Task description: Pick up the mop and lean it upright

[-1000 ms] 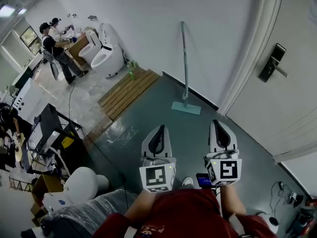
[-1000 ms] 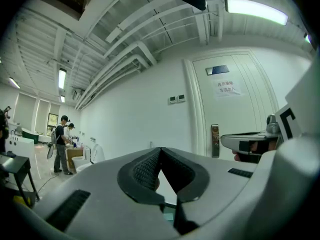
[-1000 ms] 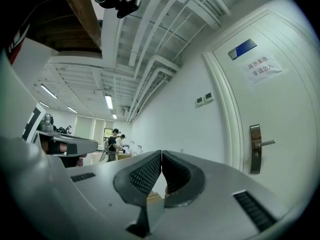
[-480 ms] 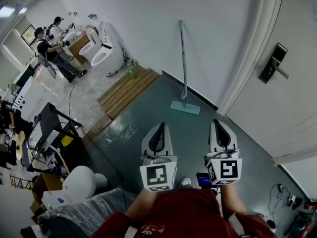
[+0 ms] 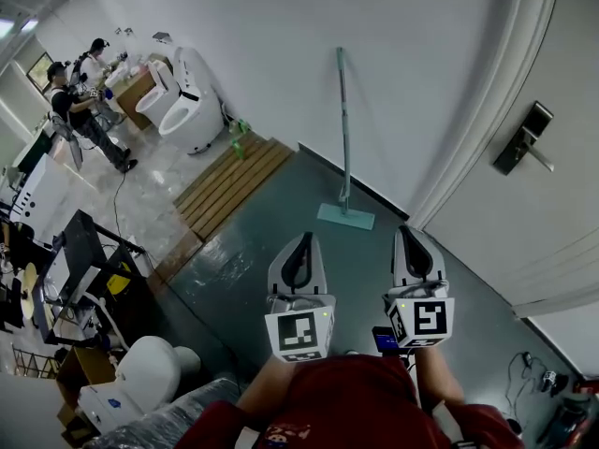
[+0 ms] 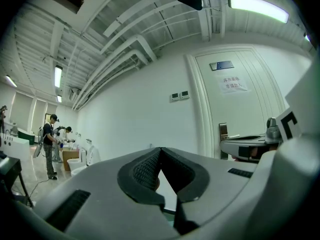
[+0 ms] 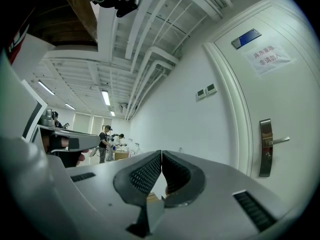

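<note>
While both grippers point level over the dark floor (image 5: 253,260), one mop (image 5: 343,129) stands upright well ahead of them. Its handle leans on the white wall (image 5: 281,36), and its flat pale-green head rests on the floor at the wall's foot, left of the door (image 5: 552,213).

There are two grippers, each with one marker cube. The left gripper (image 5: 301,239) has its jaws pressed together and nothing between them, as the left gripper view (image 6: 160,149) shows. The right gripper (image 5: 409,230) is likewise closed tip to tip and empty (image 7: 161,152).

The door has one lever handle (image 5: 518,138), and two small wall panels (image 6: 178,96) sit beside its frame. Two people (image 5: 75,106) stand at the far left by a counter. Two white toilets (image 5: 187,101) stand beside them and a third (image 5: 150,368) sits at the lower left, making three in all. One slatted wooden board (image 5: 229,181) lies on the floor between the toilets and the mop.

In both gripper views the gripper's own body fills the lower half and covers the floor ahead, so the mop cannot be made out there. The sign on the door (image 6: 235,84) is too small to read. A small dark thing (image 5: 384,340) with a blue face shows between the cubes — what it is I cannot tell. The holder's red top (image 5: 346,400) hides the floor below, and cables (image 5: 538,377) at the lower right run off the edge.
</note>
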A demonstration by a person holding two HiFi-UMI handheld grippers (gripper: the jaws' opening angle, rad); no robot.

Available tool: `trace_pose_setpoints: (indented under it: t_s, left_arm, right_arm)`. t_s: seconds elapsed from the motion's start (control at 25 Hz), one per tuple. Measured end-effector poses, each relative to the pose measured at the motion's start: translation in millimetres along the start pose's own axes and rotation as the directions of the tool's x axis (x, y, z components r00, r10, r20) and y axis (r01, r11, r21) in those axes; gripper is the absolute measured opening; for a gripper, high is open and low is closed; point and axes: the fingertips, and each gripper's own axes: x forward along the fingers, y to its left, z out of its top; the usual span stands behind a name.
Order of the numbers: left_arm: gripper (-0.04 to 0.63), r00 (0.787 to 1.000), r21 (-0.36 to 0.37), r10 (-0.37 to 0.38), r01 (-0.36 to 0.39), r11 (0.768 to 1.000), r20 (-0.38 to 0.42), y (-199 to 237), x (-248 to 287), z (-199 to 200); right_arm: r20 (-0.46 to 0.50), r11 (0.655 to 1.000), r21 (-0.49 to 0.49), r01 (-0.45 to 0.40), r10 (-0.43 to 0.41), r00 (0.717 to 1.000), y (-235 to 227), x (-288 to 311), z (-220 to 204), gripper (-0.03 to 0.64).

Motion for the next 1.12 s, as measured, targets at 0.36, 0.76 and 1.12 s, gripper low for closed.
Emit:
trace_pose_setpoints:
  t_s: [0.36,0.76,1.12]
  left_arm:
    - [0.015,1.000,0.001,-0.023,0.023,1.000,-0.006,81,75,4]
    - [0.015,0.998,-0.005,-0.068,0.068,0.998,-0.016,149,134,-2]
    - [0.015,0.995,-0.019,-0.094,0.094,0.995,-0.029,163,186,-12]
  right_arm:
    - [0.018,0.999,-0.015,0.036,-0.036,0.999,21,102,14,0.018]
    - [0.016,0.996,-0.013,0.091,-0.091,0.996,49,181,13,0.018]
    - [-0.005,0.992,-0.013,0.125,-0.125,0.992,33,225,2,0.018]
